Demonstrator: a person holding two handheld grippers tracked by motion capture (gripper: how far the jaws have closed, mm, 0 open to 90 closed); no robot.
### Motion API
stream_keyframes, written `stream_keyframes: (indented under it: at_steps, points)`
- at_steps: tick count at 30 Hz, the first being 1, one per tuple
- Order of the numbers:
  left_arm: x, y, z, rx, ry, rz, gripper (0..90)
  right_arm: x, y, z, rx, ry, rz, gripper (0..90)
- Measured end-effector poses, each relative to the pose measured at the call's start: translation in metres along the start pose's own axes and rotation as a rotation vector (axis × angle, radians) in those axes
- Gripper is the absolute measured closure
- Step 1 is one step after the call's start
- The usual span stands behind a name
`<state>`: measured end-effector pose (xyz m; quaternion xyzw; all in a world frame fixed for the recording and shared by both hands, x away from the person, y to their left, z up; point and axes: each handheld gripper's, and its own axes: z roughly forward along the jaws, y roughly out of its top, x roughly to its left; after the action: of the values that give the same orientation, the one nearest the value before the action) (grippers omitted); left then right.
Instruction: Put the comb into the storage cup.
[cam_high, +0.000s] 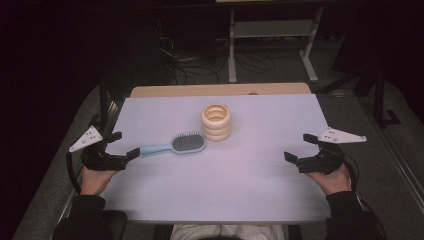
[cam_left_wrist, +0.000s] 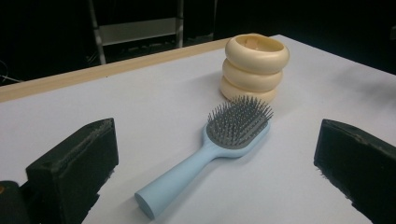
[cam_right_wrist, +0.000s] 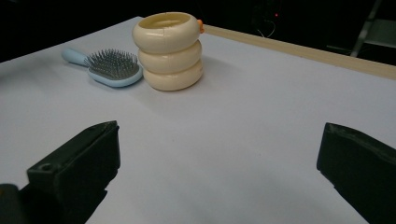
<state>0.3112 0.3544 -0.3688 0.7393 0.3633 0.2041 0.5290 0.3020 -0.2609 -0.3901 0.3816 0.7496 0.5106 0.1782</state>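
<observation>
Hairbrush (cam_high: 176, 145) lies on the white table (cam_high: 250, 190) with its long axis running nearly straight out from the left gripper (cam_high: 120, 145): the handle end points back at that gripper, the bristled head sits farther off, bristles up, close beside the cream ringed holder (cam_high: 216, 122). In the left gripper view the rounded butt of the handle (cam_left_wrist: 145, 205) rests between the two black jaws and a little ahead of them, nearer the jaw at the left of that view, with the head (cam_left_wrist: 239, 122) angling away toward the holder (cam_left_wrist: 255, 67). Both jaws stand wide apart with nothing between them but table and handle; no pad touches the brush.

The right gripper (cam_high: 302, 148) hangs over bare table, well apart from both things, its jaws likewise spread and empty. From there the holder (cam_right_wrist: 168, 50) lies ahead and toward the left jaw, with the brush (cam_right_wrist: 107, 67) beyond it.

So the left hand is plainly the nearer one. Because the handle lies along the reach and not across it, a short push forward would probably bring the jaws to either side of it.
</observation>
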Motion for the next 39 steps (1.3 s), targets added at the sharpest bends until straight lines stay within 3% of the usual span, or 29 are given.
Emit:
stream_keyframes:
  at_steps: [12,22,39]
  points:
    - [0.0,0.024,0.001,0.027,-0.024,0.037,0.0,0.0,0.0,0.001,0.007,0.004,-0.004,0.0]
    - [0.001,0.057,0.009,0.076,-0.043,0.084,0.0,0.0,0.0,0.002,0.007,0.006,-0.006,0.0]
    - [-0.003,0.098,0.035,0.131,-0.09,0.146,0.0,0.001,0.0,0.003,0.015,0.012,-0.013,0.0]
